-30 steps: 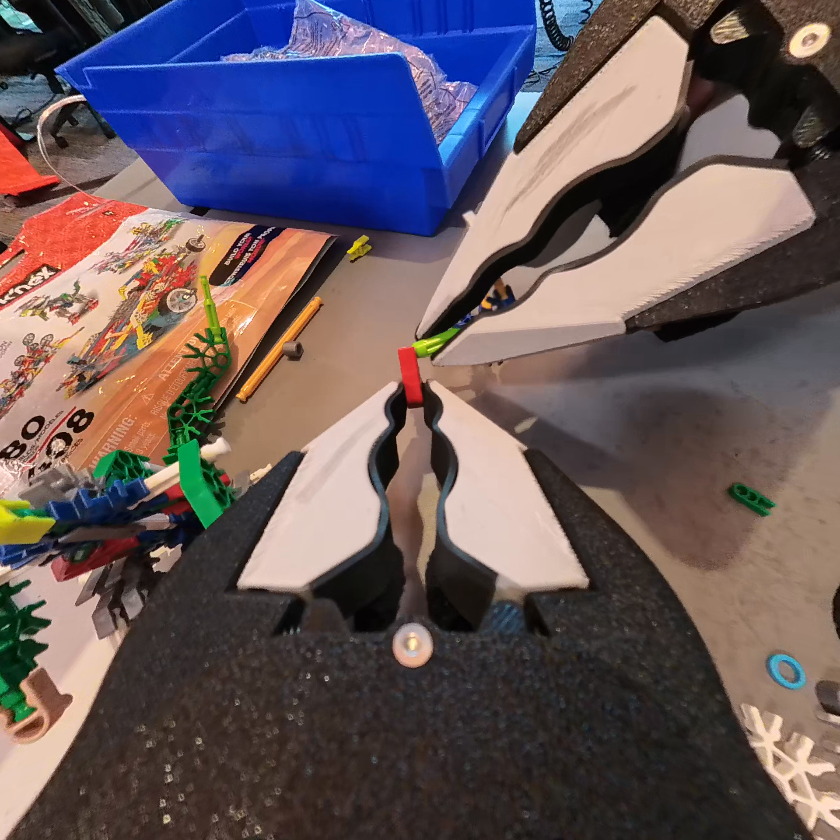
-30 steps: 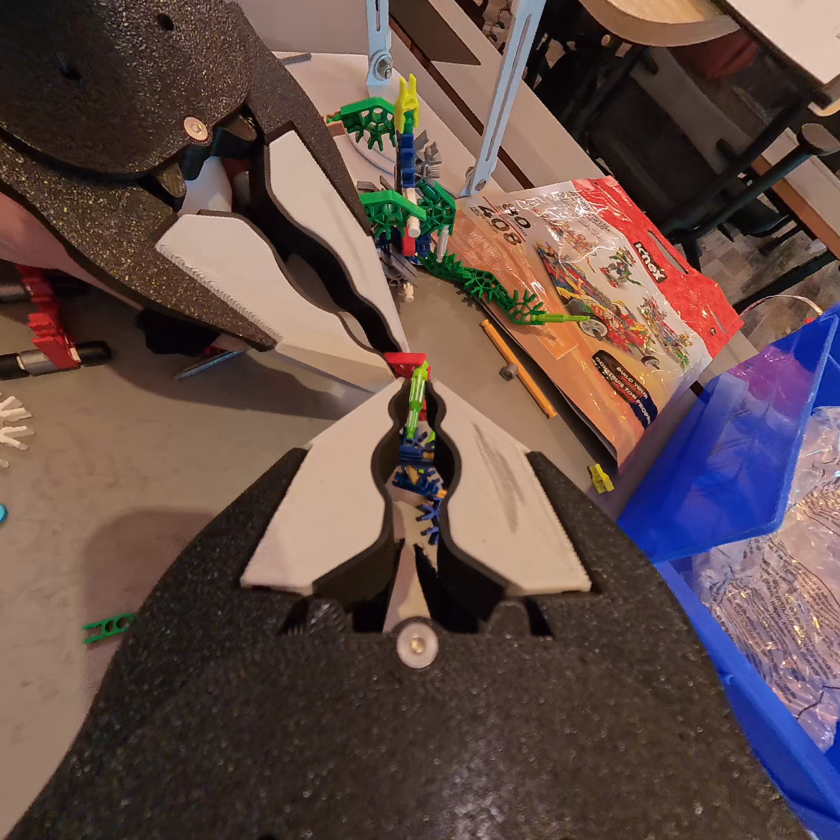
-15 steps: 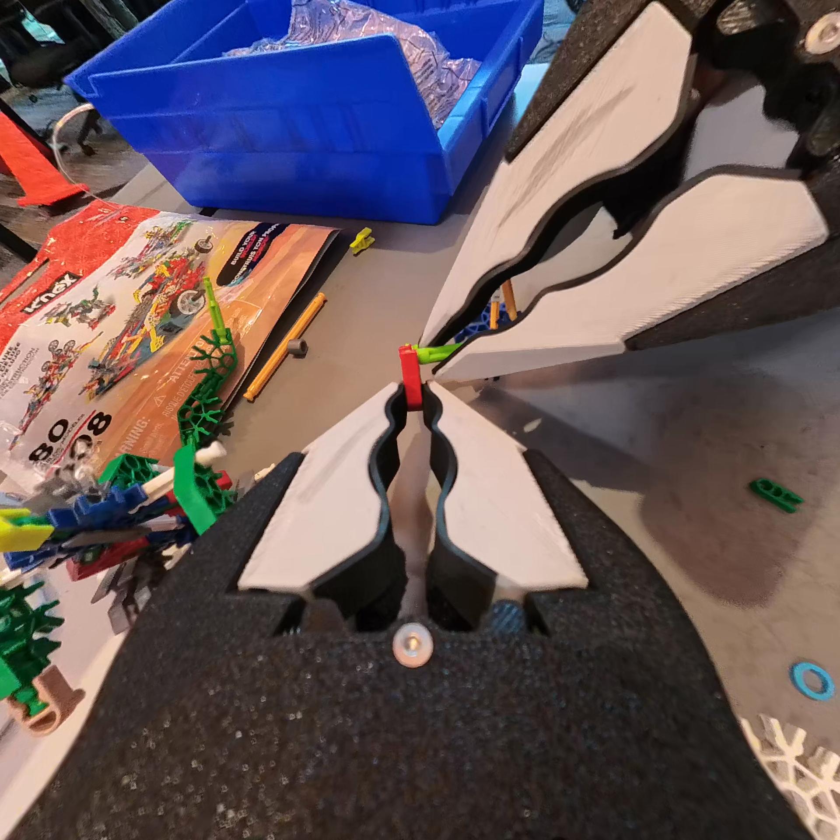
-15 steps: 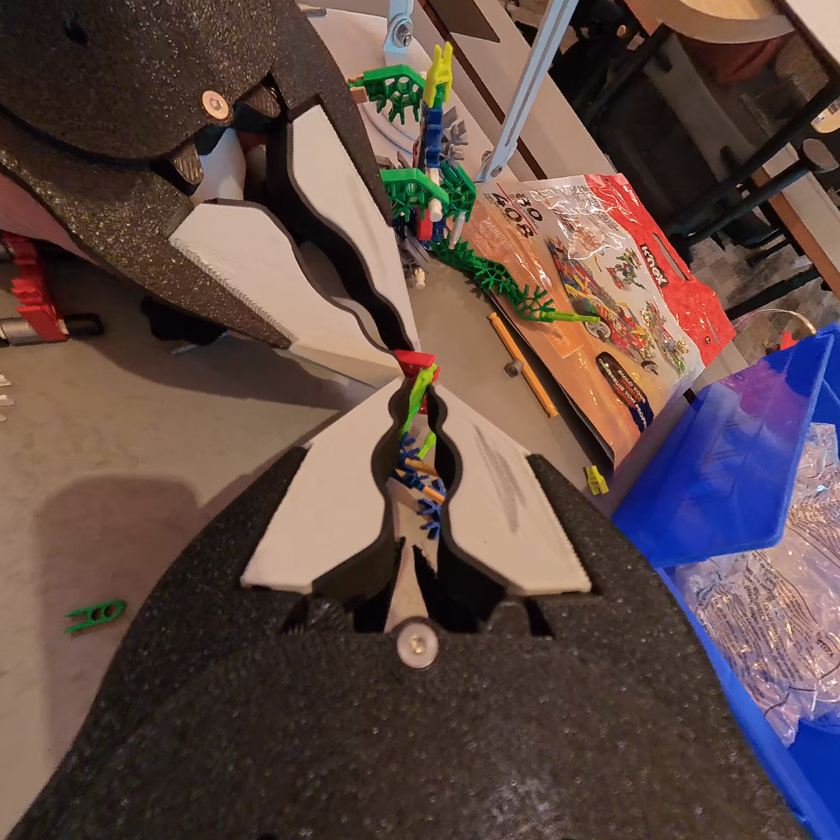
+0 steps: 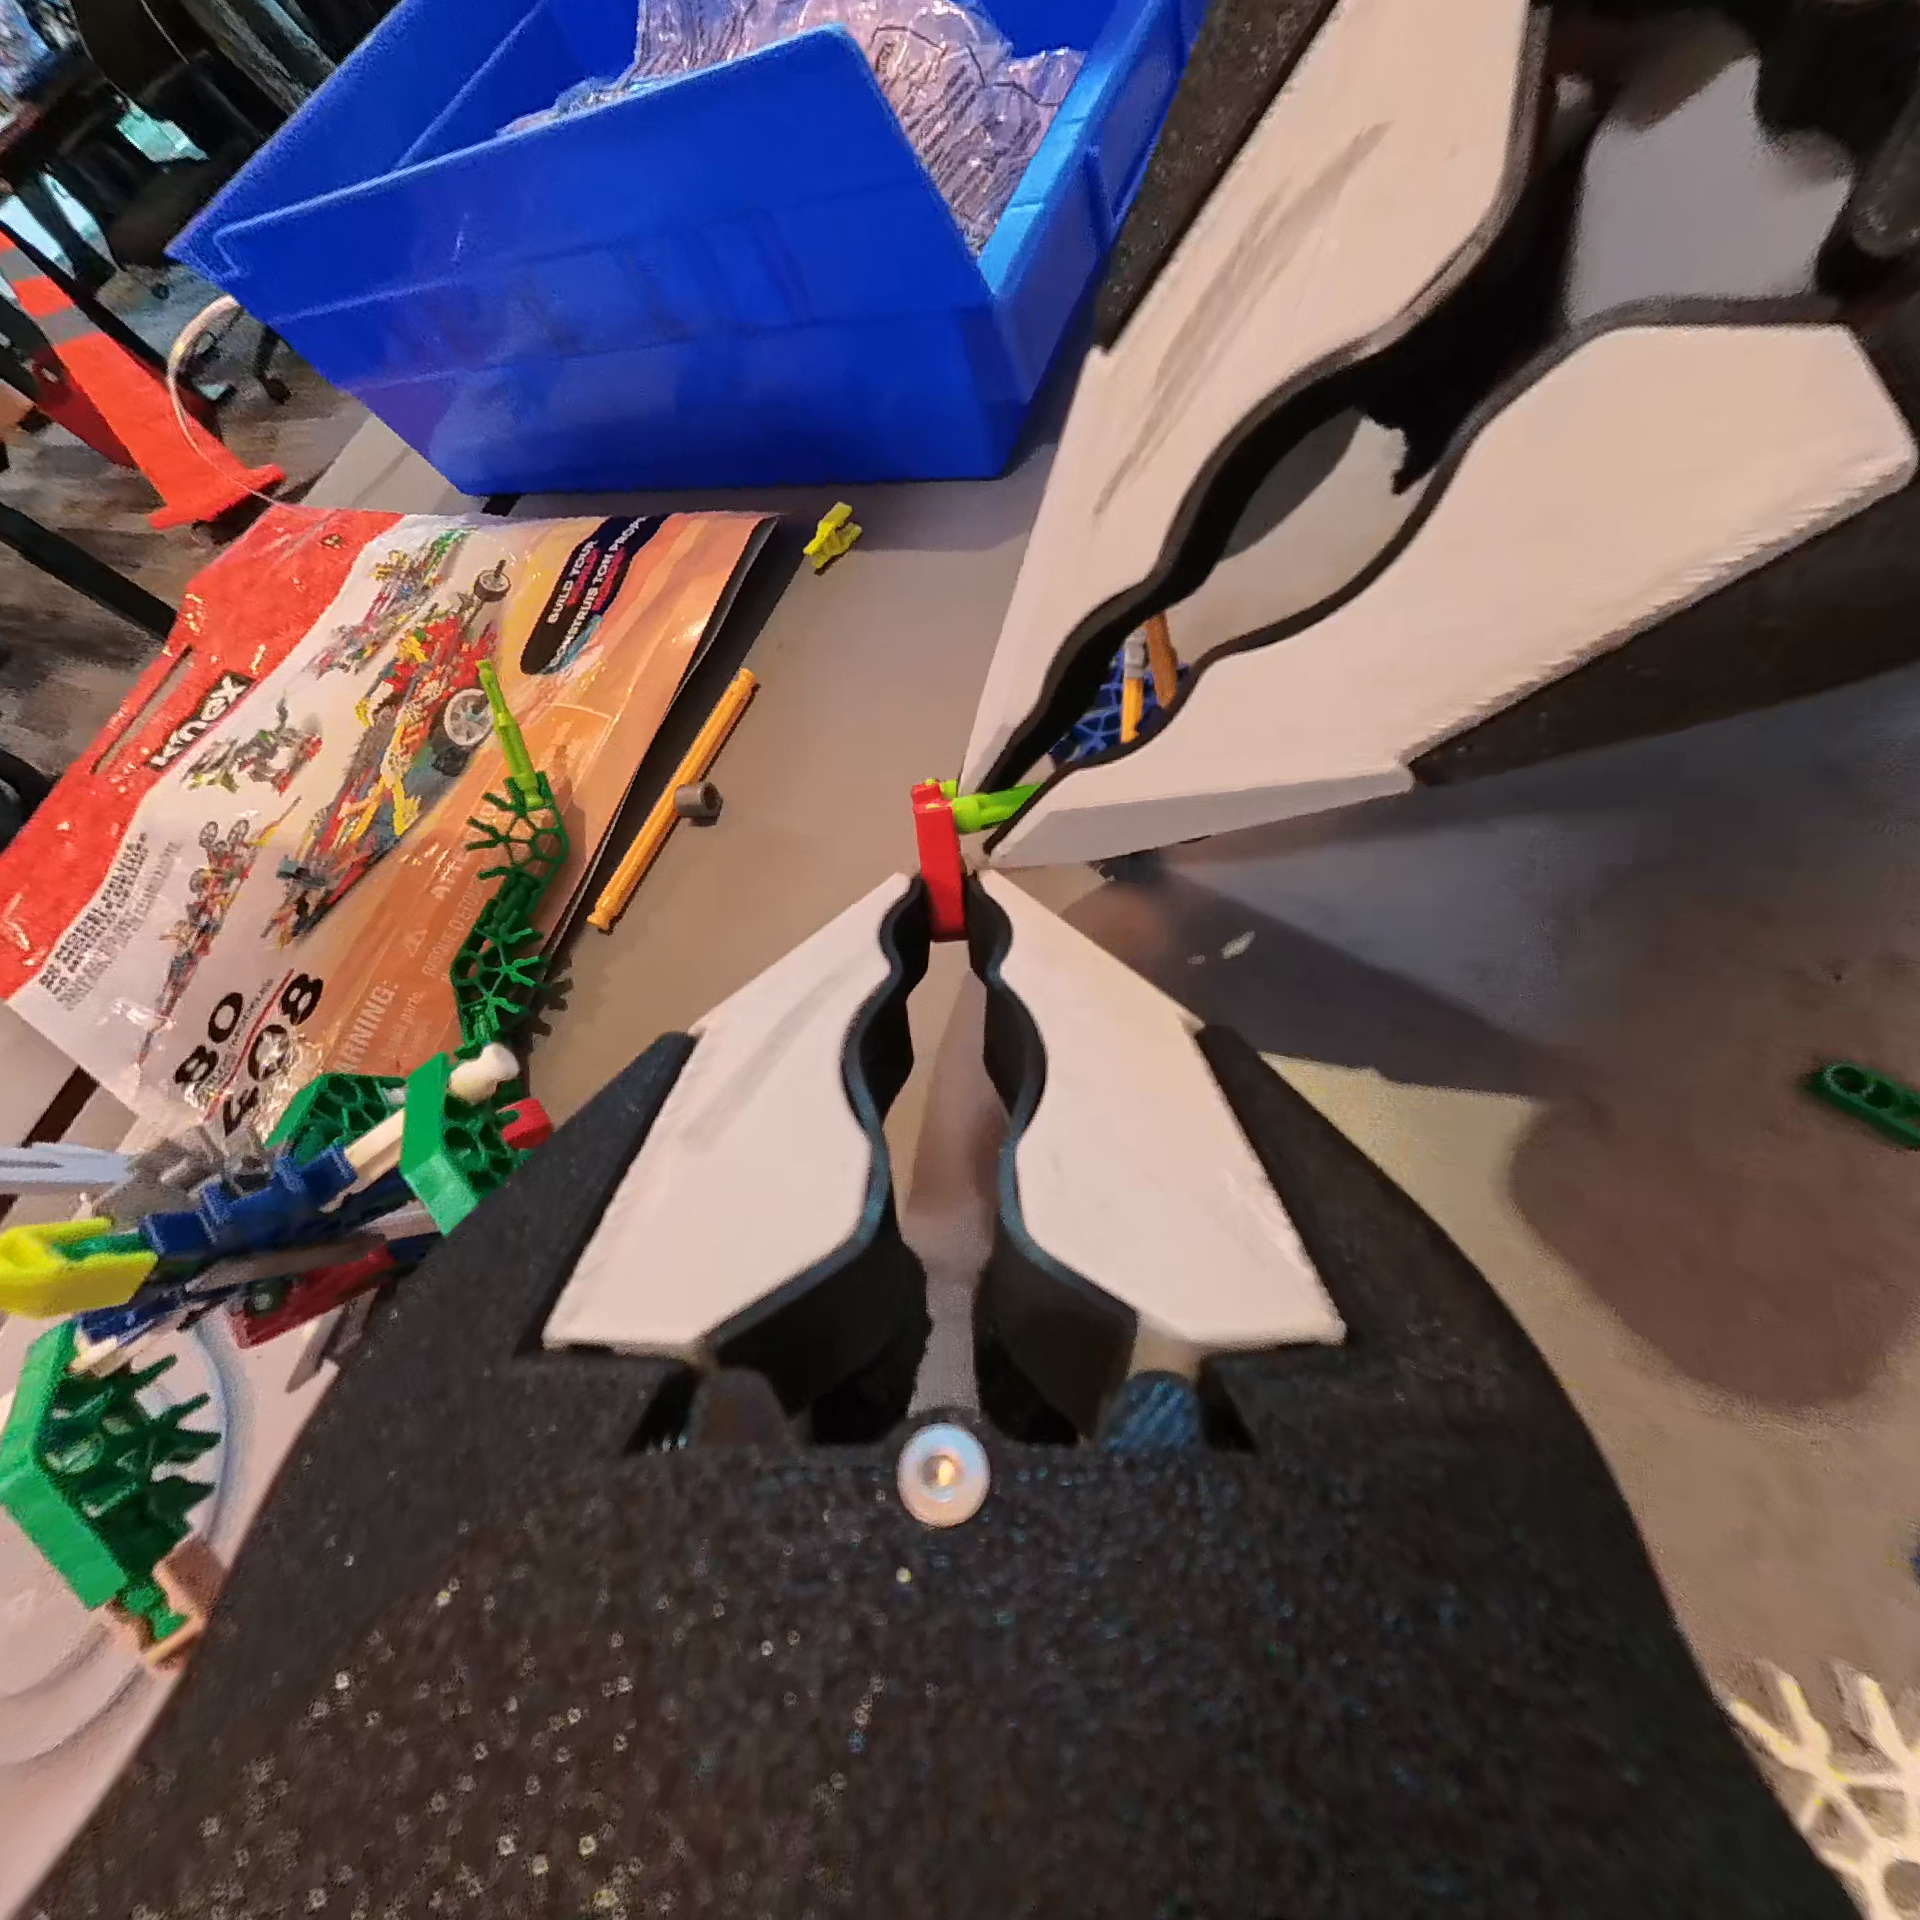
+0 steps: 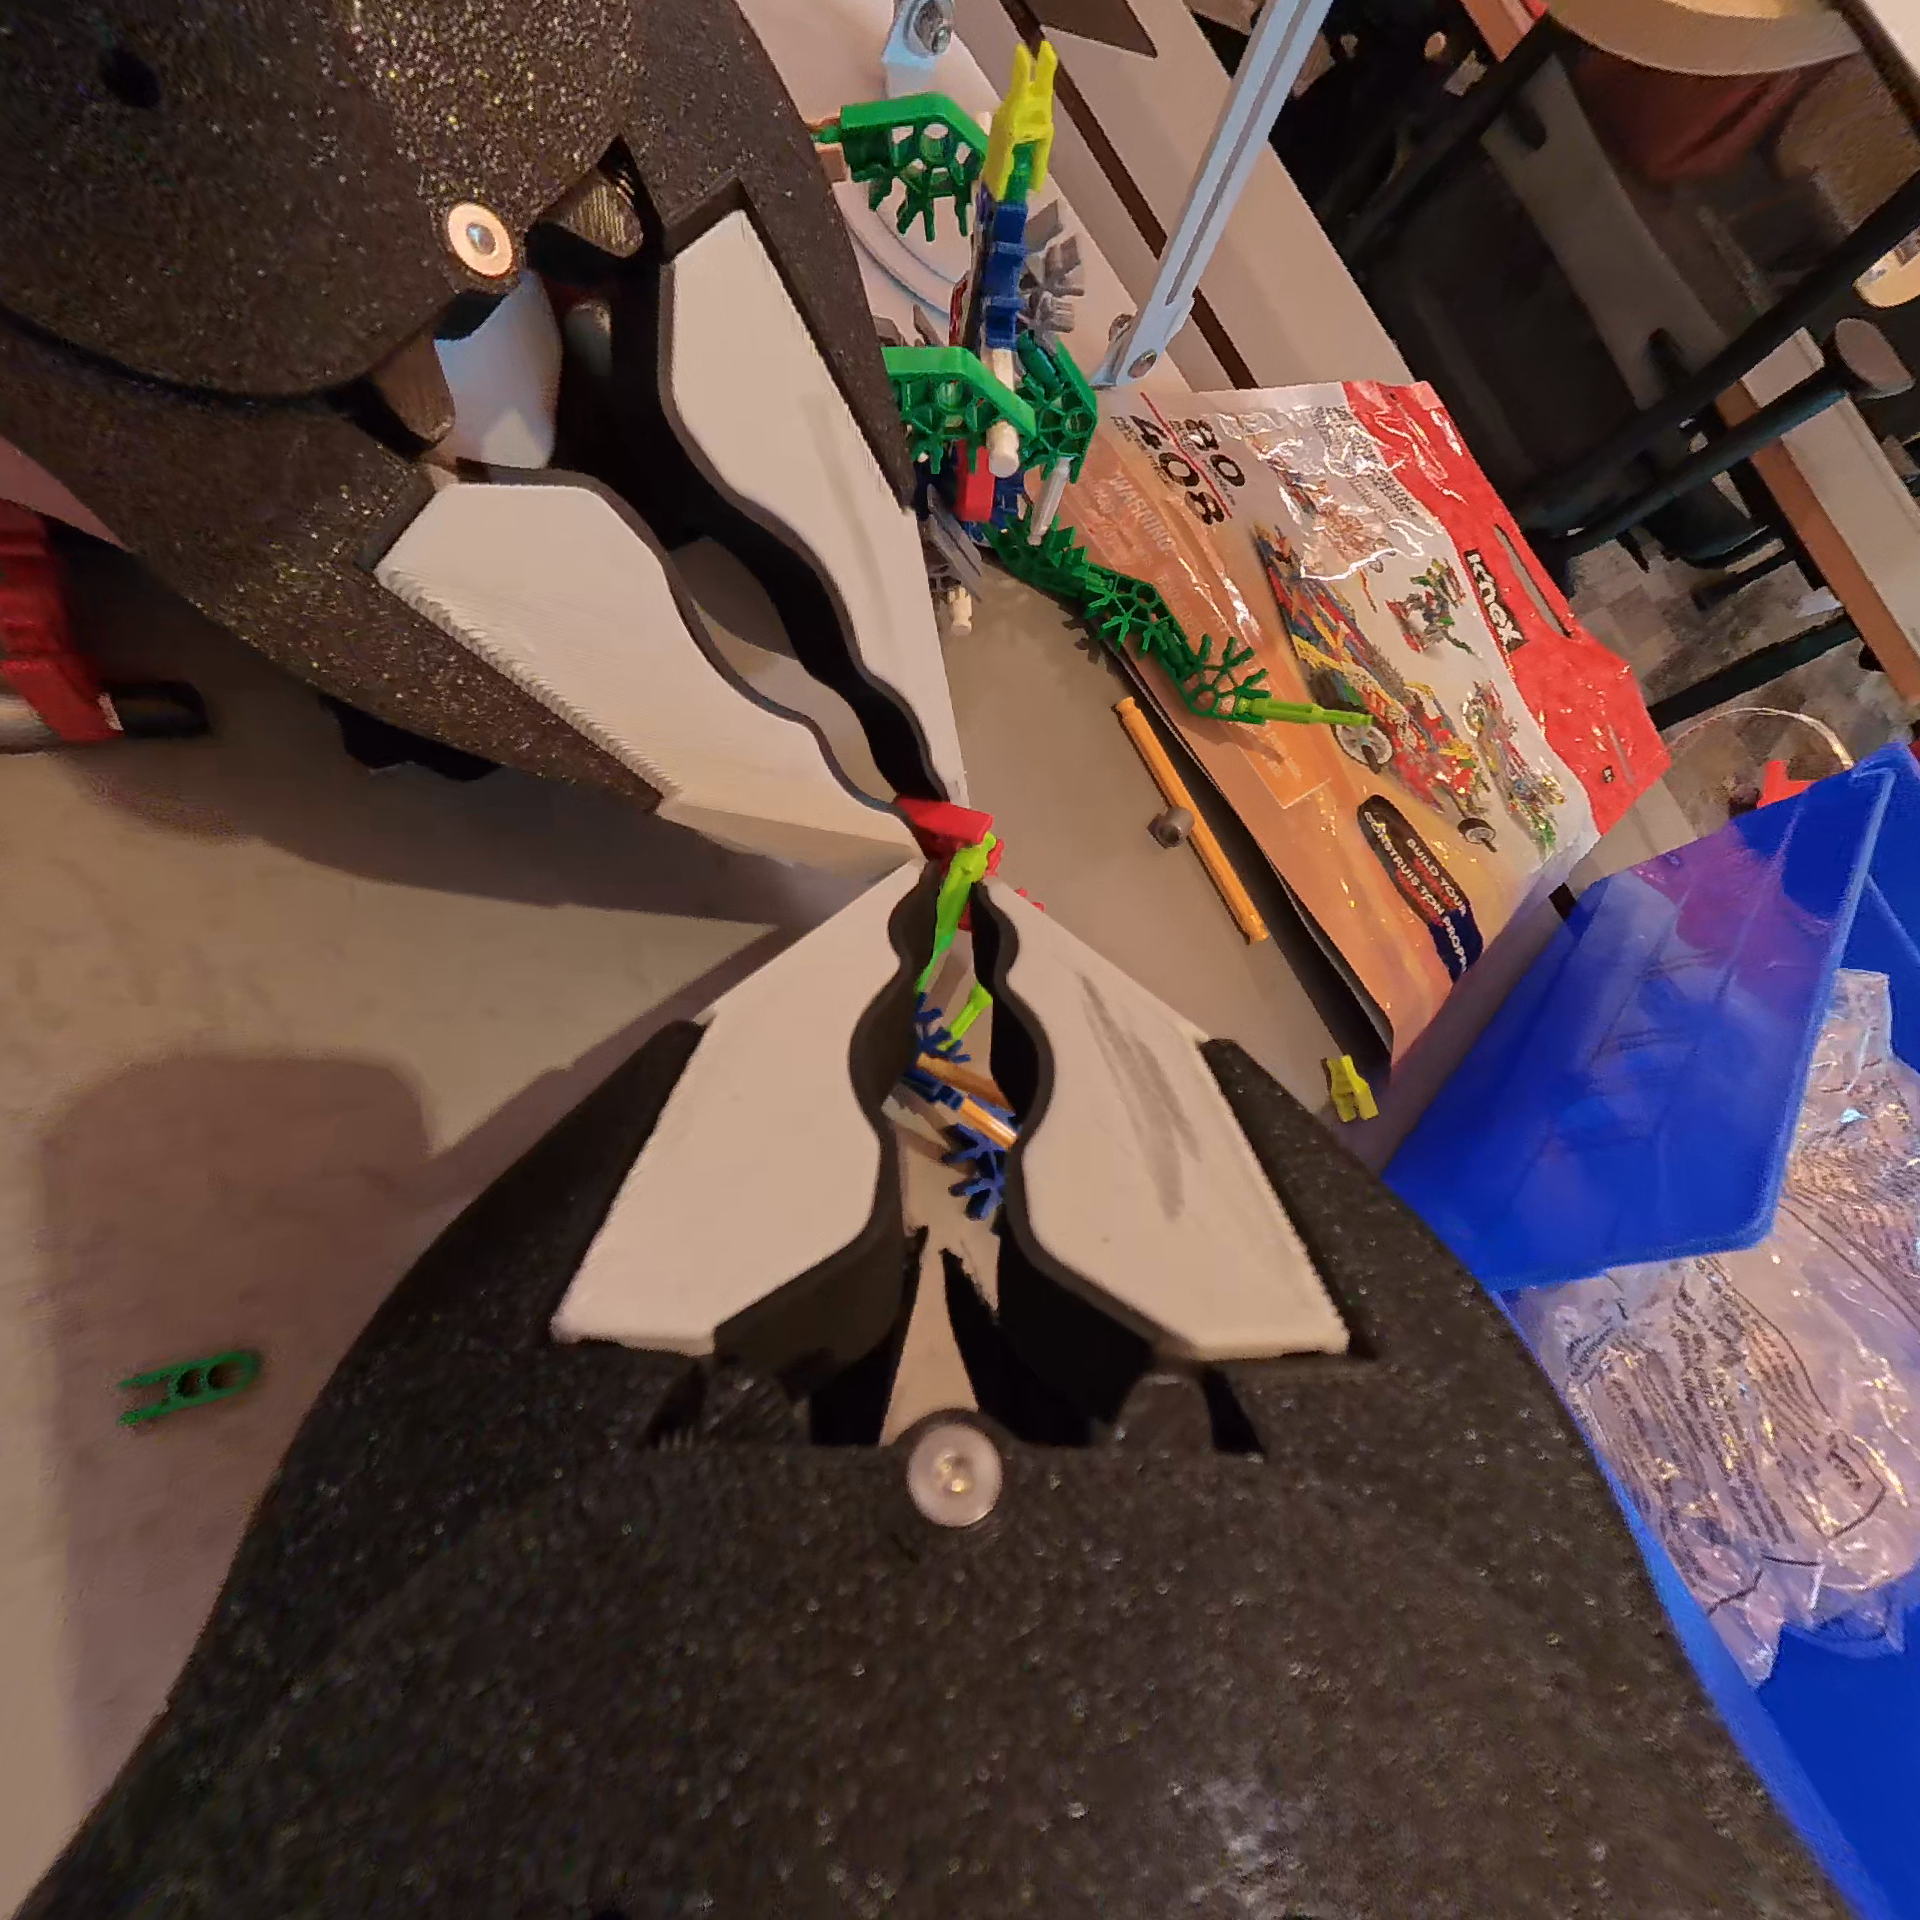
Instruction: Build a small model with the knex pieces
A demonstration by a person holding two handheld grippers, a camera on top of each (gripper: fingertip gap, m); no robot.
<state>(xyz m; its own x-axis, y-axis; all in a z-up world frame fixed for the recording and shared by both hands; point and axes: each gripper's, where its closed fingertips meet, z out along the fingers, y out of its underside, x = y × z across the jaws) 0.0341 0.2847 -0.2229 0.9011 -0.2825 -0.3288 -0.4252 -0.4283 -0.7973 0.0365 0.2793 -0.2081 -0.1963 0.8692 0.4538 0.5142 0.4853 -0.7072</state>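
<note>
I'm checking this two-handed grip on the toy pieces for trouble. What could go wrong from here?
The left hand-held gripper pinches the red connector only at its tips, so it might slip. The right hand-held gripper clamps the lime rod of a blue-and-orange cluster; twisting could pop joints apart.

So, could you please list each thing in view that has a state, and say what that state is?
left tongs: shut on the red connector
red connector: upright, pinched at its lower end, meeting the lime rod
right tongs: shut on the lime rod
lime rod: tip at the red connector, blue pieces behind it
blue bin: open, clear plastic bags inside
orange rod: lying loose on the table
toy bag: lying flat
</note>
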